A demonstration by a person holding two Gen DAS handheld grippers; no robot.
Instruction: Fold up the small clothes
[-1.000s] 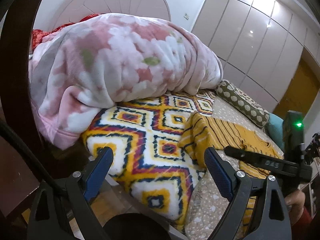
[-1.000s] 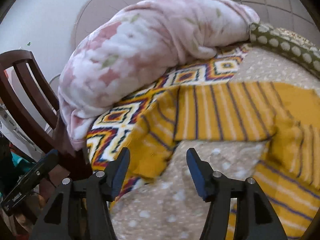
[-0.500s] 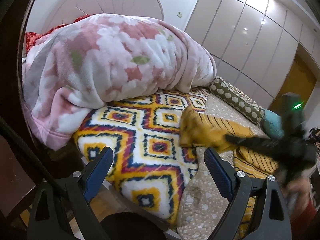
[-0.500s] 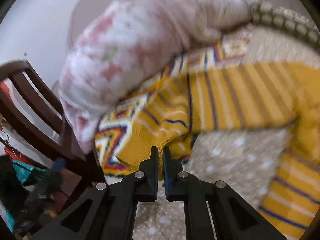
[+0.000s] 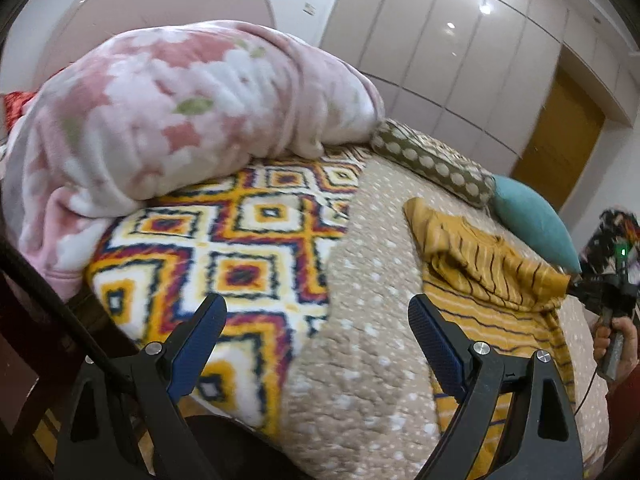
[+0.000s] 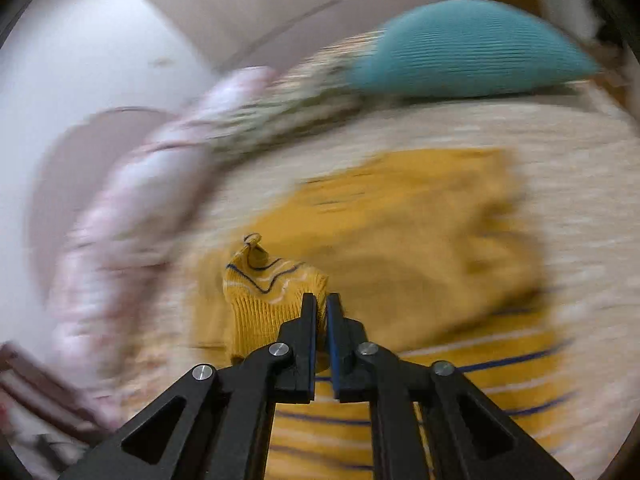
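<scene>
Swept across the bed since a second ago, the sweater's sleeve is now folded over onto its body, and the right gripper has gone with it, jaws clamped on the ribbed cuff. That mustard striped sweater lies on the beige dotted bedspread, just in front of the teal cushion and the polka-dot bolster. Over in the left wrist view, the left gripper hangs above the bed edge, jaws wide apart and holding nothing, clear of the garment. Beside the bedspread sits the diamond-patterned blanket, with the pink floral blanket heaped on top. Right wrist view is heavily blurred.
</scene>
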